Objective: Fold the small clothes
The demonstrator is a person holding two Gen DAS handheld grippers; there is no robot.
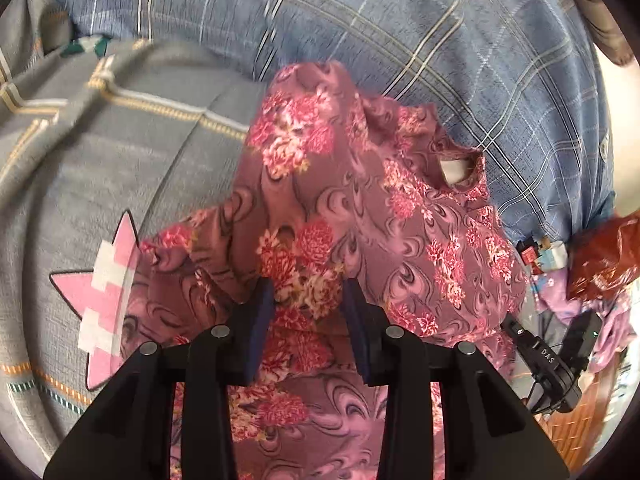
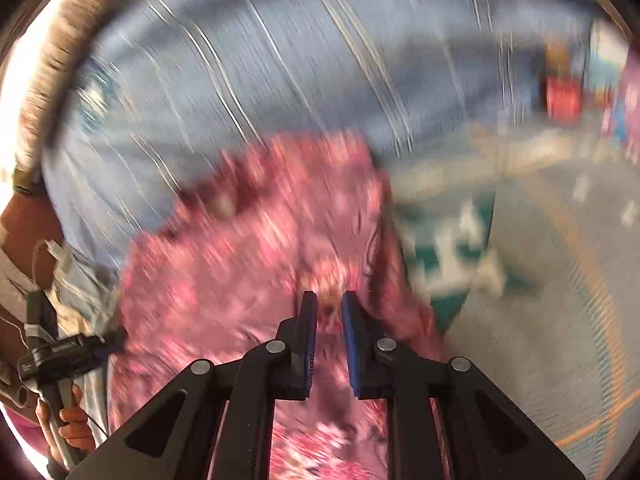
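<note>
Floral garment (image 1: 340,208) bunched on grey bedsheet (image 1: 120,168); left gripper (image 1: 308,296) spread apart, right gripper (image 2: 329,304) pinching its cloth.

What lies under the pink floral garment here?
The pink floral garment lies on a grey patterned bedsheet, with a blue plaid shirt behind it. Anything directly beneath stays covered.

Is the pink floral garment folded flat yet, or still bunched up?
Still bunched: the pink floral garment is crumpled and draped in loose ridges, neck opening showing, with no flat fold. Right view is too blurred to add more.
</note>
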